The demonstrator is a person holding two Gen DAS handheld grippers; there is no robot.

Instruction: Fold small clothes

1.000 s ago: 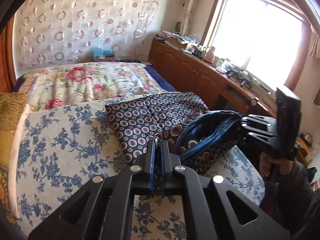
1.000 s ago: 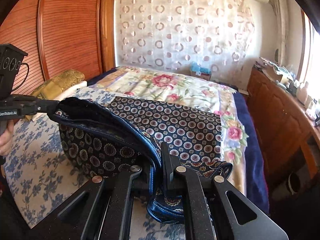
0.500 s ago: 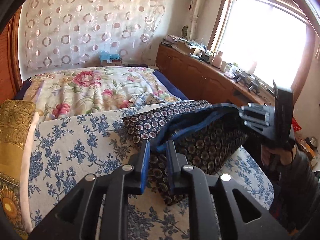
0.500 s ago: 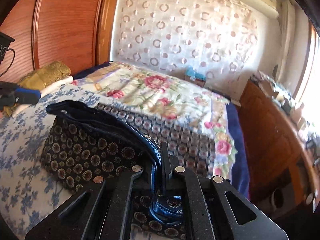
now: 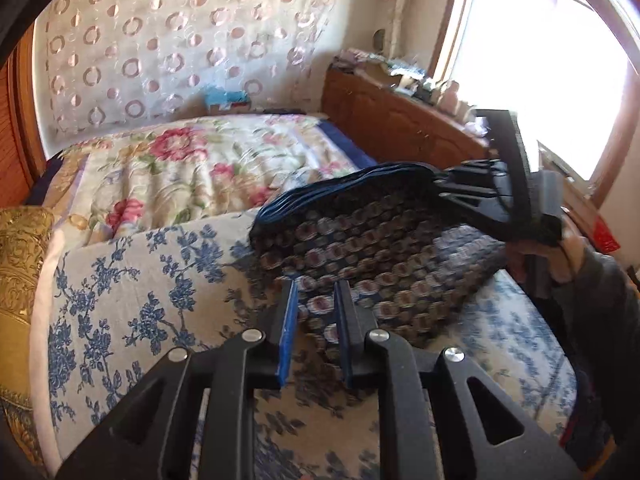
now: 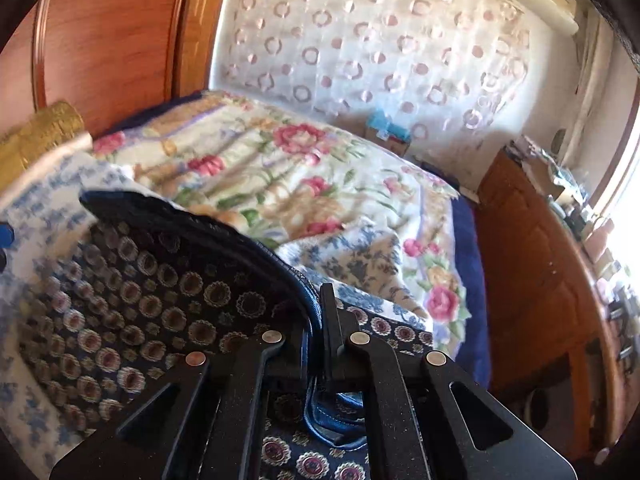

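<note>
Right wrist: garment [image 6: 132,304] hem pinched in right tool [image 6: 320,320], apparently.

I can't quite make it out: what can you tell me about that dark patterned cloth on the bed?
The dark garment is navy woven-looking fabric printed with round medallions, edged in blue binding. It lies partly folded on the blue-flowered bedspread. The right gripper pinches its bound edge and lifts it; the left gripper, jaws apart, holds none of it.

Clearance, as I see it: open blue-flowered white bedspread [image 5: 120,300] to my left; gold embroidered pillow [image 5: 20,264] bounds that edge. Ahead, the dark medallion-print garment [image 5: 380,264] blocks passage. Carved wooden cabinet [image 6: 540,280] walls the right; wooden headboard panel [image 6: 108,36] closes the far left.
</note>
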